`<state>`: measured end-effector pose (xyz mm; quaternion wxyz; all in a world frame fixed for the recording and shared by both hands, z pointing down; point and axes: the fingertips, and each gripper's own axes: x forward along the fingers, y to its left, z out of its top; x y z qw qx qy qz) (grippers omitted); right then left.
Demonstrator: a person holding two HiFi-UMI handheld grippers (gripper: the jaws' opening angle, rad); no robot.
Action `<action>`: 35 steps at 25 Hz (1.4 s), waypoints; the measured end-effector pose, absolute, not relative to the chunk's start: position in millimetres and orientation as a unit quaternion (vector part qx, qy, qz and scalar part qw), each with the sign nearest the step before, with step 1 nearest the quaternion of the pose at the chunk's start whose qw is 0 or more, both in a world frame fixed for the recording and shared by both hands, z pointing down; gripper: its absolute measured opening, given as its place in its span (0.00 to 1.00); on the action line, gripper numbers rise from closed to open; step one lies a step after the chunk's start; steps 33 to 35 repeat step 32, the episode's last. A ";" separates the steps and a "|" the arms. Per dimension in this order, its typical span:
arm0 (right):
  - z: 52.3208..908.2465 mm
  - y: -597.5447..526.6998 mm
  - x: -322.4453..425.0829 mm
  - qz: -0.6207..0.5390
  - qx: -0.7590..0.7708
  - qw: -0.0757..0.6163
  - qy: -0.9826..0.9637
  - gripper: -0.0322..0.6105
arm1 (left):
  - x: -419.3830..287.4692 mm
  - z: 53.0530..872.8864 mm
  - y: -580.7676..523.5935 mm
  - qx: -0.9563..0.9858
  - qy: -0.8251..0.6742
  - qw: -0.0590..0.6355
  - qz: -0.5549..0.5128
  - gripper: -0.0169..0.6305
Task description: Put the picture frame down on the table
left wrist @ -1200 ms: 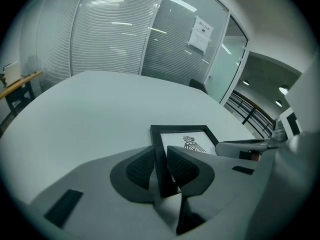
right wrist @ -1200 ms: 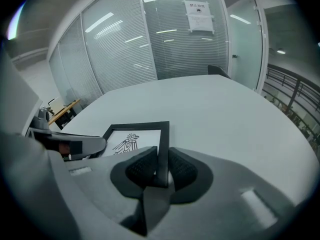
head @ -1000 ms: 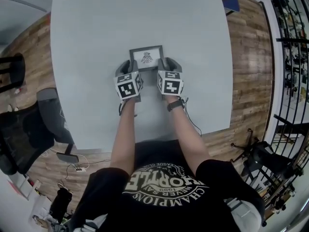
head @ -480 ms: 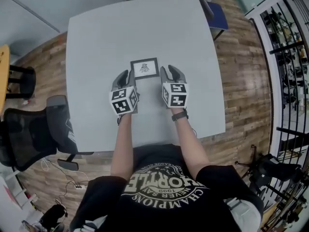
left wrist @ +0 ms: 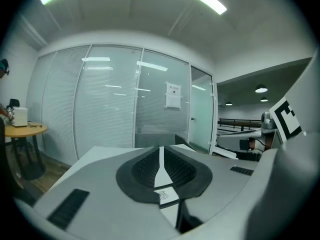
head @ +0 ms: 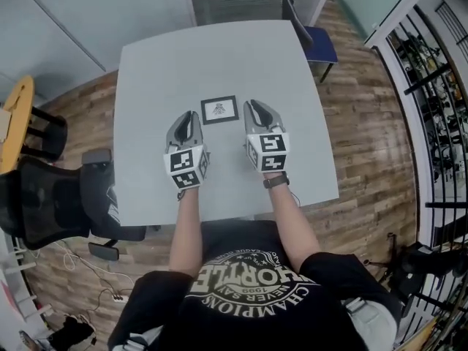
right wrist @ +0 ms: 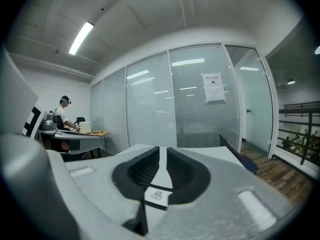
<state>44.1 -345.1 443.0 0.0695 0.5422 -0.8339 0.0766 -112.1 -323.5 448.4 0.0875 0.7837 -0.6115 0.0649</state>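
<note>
The picture frame [head: 219, 110], small, black-edged, with a dark drawing on white, lies flat on the grey table [head: 161, 64]. My left gripper [head: 188, 117] hovers just near-left of it and my right gripper [head: 254, 107] just right of it; neither touches it. Both are shut with nothing between the jaws. Through the thin slit between the pads of the left gripper [left wrist: 161, 150], the picture frame [left wrist: 164, 196] shows as a sliver. In the right gripper view the picture frame [right wrist: 156, 196] again shows low between the pads of the right gripper [right wrist: 163, 151].
A blue chair [head: 314, 39] stands at the table's far right corner. A black office chair [head: 44, 203] and a yellow round table [head: 14, 108] are on the left. Black railing [head: 439, 86] runs along the right. A person [right wrist: 65, 109] sits at a distant desk.
Both grippers have drawn back from the frame's sides toward me and stand apart from it. The frame stays flat on the table. The head view has pulled back.
</note>
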 end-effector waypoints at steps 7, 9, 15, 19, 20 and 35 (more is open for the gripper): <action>407.1 -302.2 53.1 0.032 0.535 0.048 -0.843 0.05 | -103.3 408.6 -279.8 0.790 -0.609 0.060 0.029 0.04; 401.0 -294.3 53.6 0.024 0.535 0.043 -0.843 0.05 | -100.3 403.0 -269.8 0.796 -0.602 0.061 0.016 0.04; 388.1 -275.6 53.5 0.013 0.536 0.030 -0.844 0.05 | -95.3 397.0 -251.1 0.801 -0.596 0.049 0.015 0.04; 388.6 -275.7 58.0 0.014 0.542 0.030 -0.840 0.05 | -92.3 395.3 -251.1 0.802 -0.595 0.047 0.011 0.04; 389.0 -276.6 58.9 0.015 0.544 0.030 -0.838 0.05 | -92.3 394.9 -252.3 0.803 -0.595 0.047 0.010 0.04; 417.9 -311.7 50.9 0.040 0.555 0.049 -0.830 0.05 | -104.3 426.6 -291.2 0.801 -0.593 0.084 0.028 0.04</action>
